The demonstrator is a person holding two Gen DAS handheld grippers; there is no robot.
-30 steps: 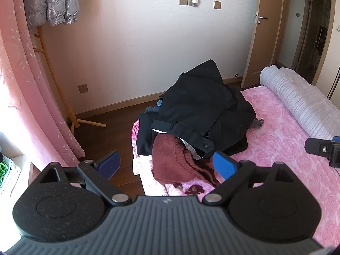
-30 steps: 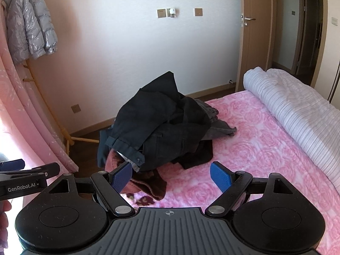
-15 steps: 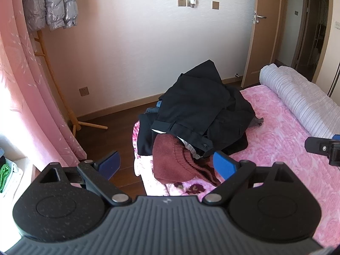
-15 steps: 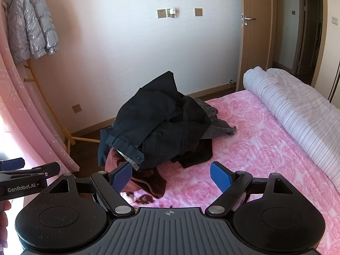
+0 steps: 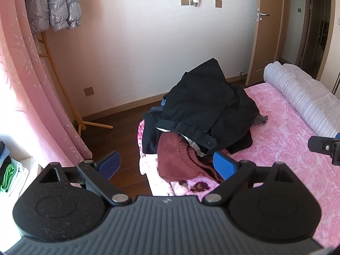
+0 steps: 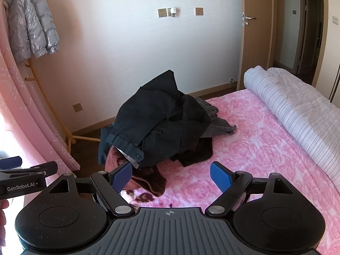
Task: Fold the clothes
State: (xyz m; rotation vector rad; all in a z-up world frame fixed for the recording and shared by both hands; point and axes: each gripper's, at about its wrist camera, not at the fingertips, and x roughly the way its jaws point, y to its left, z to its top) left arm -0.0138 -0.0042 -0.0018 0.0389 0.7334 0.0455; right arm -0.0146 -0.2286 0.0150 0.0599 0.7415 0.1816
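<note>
So both claws are just hanging in the air over the near end of the bed [image 6: 265,140], nothing in either one. The left claw [image 5: 167,163] has its blue pads spread wide, and the right claw [image 6: 171,175] is spread wide too. In the left wrist view you can see a bit of the right one poking in at the right edge, and the right wrist view catches the left one at its left edge, so they sit side by side and well apart.

The clothes are one messy pile [image 6: 161,127] at the left corner of the pink flowery bedspread, near the edge of the bed. On top is a pair of black trousers [image 5: 197,106] with the waistband facing the cameras. A dark red knit sweater [image 5: 178,159] sticks out from under it on the near side, and something grey [image 6: 218,123] peeks out on the right side of the heap.

Far right on the bed there's a rolled-up white striped quilt [image 6: 297,110]. A silver puffer jacket [image 5: 53,4] hangs on the wooden rack by the pink curtain
</note>
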